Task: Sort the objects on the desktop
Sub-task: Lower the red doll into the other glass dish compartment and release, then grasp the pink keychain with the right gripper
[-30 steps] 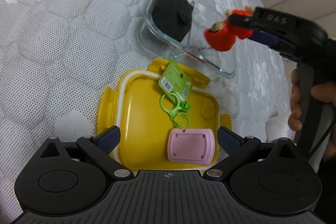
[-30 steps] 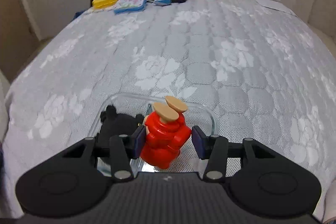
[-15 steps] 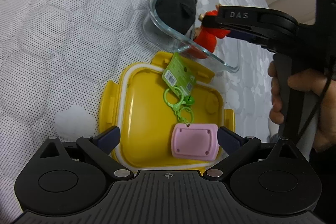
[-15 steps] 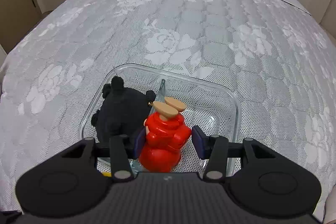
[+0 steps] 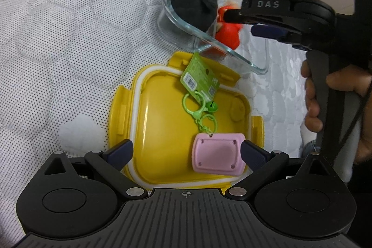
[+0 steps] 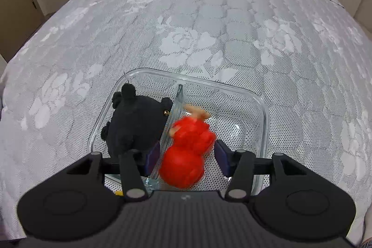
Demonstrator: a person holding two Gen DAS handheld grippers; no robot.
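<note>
Jaws on your right gripper (image 6: 186,156) had spread and let go: the red figure (image 6: 186,152), clamped a second ago, blurred as it dropped into the glass box (image 6: 264,108), right of the divider, black plush (image 6: 134,125) left. Left gripper (image 5: 186,151) hung wide open, empty, over the pink keychain (image 5: 218,155) on the yellow lid (image 5: 158,113). That's next.

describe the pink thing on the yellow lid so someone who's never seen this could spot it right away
On the grey quilted bed, find the square yellow plastic lid beside the clear glass container. At the lid's near right corner lies a small pink rounded-rectangle case, with a screw hole at each corner. It alone is pink, chained to a green key clasp and green tag.
</note>
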